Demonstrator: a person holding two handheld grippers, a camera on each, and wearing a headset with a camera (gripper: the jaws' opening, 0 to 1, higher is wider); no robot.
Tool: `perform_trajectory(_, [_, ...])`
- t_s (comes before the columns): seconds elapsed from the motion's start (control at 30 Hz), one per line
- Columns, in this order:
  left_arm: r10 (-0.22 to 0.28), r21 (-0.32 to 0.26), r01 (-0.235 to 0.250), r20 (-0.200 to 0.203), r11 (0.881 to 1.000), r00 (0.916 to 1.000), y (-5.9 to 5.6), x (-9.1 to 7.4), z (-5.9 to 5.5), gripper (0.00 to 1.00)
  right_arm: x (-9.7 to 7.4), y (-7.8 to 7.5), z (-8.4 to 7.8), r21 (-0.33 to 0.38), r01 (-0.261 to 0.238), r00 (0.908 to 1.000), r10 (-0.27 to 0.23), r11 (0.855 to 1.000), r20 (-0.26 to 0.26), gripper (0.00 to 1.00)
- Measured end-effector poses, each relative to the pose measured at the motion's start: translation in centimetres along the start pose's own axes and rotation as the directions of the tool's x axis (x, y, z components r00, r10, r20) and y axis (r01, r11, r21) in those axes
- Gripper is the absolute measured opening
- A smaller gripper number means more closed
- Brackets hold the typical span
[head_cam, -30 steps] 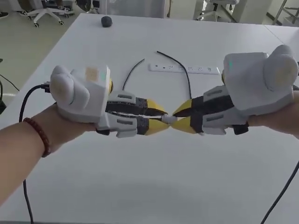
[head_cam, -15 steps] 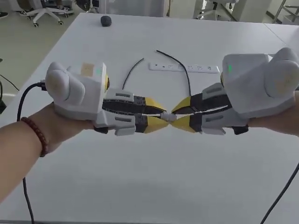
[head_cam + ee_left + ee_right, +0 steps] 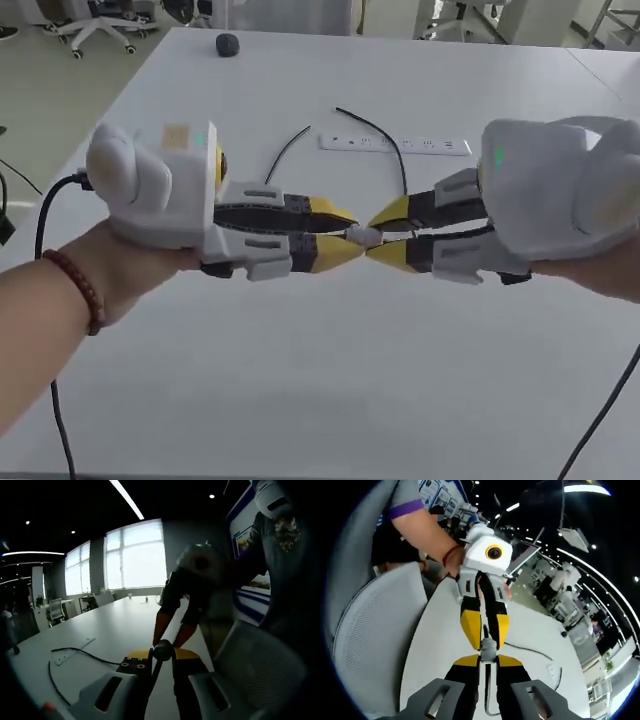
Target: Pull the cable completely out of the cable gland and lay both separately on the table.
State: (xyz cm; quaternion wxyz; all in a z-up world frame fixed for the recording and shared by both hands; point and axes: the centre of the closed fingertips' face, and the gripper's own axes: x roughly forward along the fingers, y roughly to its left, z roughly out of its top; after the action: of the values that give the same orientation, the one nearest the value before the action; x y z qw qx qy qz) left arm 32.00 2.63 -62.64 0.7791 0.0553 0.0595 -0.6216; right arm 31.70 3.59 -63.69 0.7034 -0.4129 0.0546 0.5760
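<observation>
The cable (image 3: pixel 402 170) is found still seated in the cable gland (image 3: pixel 365 237); the left hand-held gripper (image 3: pixel 350 238) appears clamped on the gland, the right hand-held gripper (image 3: pixel 377 236) on the cable. Extraction and placement on the bench (image 3: pixel 330 380) are judged outstanding.

Left gripper (image 3: pixel 345 232) and right gripper (image 3: pixel 385 232) meet tip to tip, level, jaws apparently pinched closed.

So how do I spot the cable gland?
Find the big white table, then the left gripper and right gripper meeting tip to tip over it. The cable gland is the tiny pale knob between their yellow jaws, not the black cables or power strip behind.
</observation>
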Motion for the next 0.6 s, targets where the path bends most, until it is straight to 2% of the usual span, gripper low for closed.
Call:
perform_trajectory(0.03, [0.001, 0.009, -0.001, 0.001, 1.000, 1.0000, 0.1, 0.0, 0.0, 0.16, 0.0, -0.1, 0.0, -0.029, 0.014, 0.9999, -0.014, 0.999, -0.008, 0.06])
perform_trajectory(0.07, [0.006, -0.022, -0.006, 0.002, 1.000, 1.0000, 0.2, 0.0, 0.1, 0.16, -0.1, -0.2, 0.1, -0.070, 0.031, 0.9993, -0.033, 0.997, -0.019, 0.06])
perform_trajectory(0.1, [0.010, -0.030, -0.010, 0.008, 1.000, 0.9999, 0.3, 0.0, 0.2, 0.16, -0.1, -0.3, 0.1, -0.107, 0.044, 0.9986, -0.047, 0.993, -0.025, 0.06])
perform_trajectory(0.17, [0.020, -0.114, -0.017, 0.027, 0.993, 0.9994, 0.4, -0.1, 0.4, 0.16, -0.2, -0.5, 0.2, -0.200, 0.076, 0.9953, -0.086, 0.977, -0.044, 0.06])
perform_trajectory(0.2, [0.021, -0.087, -0.019, 0.025, 0.996, 0.9995, 0.5, -0.1, 0.4, 0.16, -0.2, -0.5, 0.2, -0.220, 0.085, 0.9938, -0.099, 0.972, -0.051, 0.06])
perform_trajectory(0.27, [0.028, -0.132, -0.025, 0.026, 0.991, 0.9992, 0.6, -0.1, 0.4, 0.16, -0.3, -0.7, 0.2, -0.250, 0.102, 0.9914, -0.119, 0.963, -0.054, 0.06])
perform_trajectory(0.3, [0.035, -0.196, -0.024, 0.052, 0.980, 0.9980, 0.7, -0.1, 0.7, 0.16, -0.4, -0.9, 0.4, -0.282, 0.122, 0.9887, -0.142, 0.952, -0.049, 0.06])
perform_trajectory(0.37, [0.044, -0.232, -0.026, 0.073, 0.972, 0.9963, 0.9, -0.3, 1.1, 0.16, -0.5, -1.1, 0.5, -0.286, 0.137, 0.9865, -0.157, 0.948, -0.048, 0.06])
perform_trajectory(0.4, [0.049, -0.269, -0.024, 0.087, 0.963, 0.9950, 1.0, -0.3, 1.3, 0.16, -0.6, -1.3, 0.6, -0.293, 0.151, 0.9845, -0.170, 0.944, -0.042, 0.06])
perform_trajectory(0.43, [0.049, -0.325, -0.015, 0.097, 0.946, 0.9940, 1.0, -0.4, 1.4, 0.16, -0.7, -1.4, 0.7, -0.298, 0.156, 0.9839, -0.175, 0.942, -0.037, 0.06])
perform_trajectory(0.47, [0.055, -0.337, -0.017, 0.104, 0.941, 0.9930, 1.2, -0.4, 1.5, 0.16, -0.7, -1.6, 0.7, -0.305, 0.164, 0.9823, -0.183, 0.938, -0.037, 0.06])
perform_trajectory(0.5, [0.062, -0.380, -0.014, 0.116, 0.925, 0.9914, 1.3, -0.4, 1.7, 0.16, -0.9, -1.9, 0.9, -0.353, 0.185, 0.9771, -0.210, 0.917, -0.034, 0.06])
perform_trajectory(0.57, [0.062, -0.460, 0.001, 0.123, 0.888, 0.9905, 1.4, -0.4, 1.8, 0.16, -1.0, -2.0, 1.0, -0.354, 0.187, 0.9762, -0.214, 0.916, -0.037, 0.06])
perform_trajectory(0.6, [0.065, -0.481, 0.010, 0.138, 0.877, 0.9883, 1.5, -0.4, 2.1, 0.16, -1.2, -2.2, 1.1, -0.376, 0.203, 0.9727, -0.230, 0.904, -0.029, 0.06])
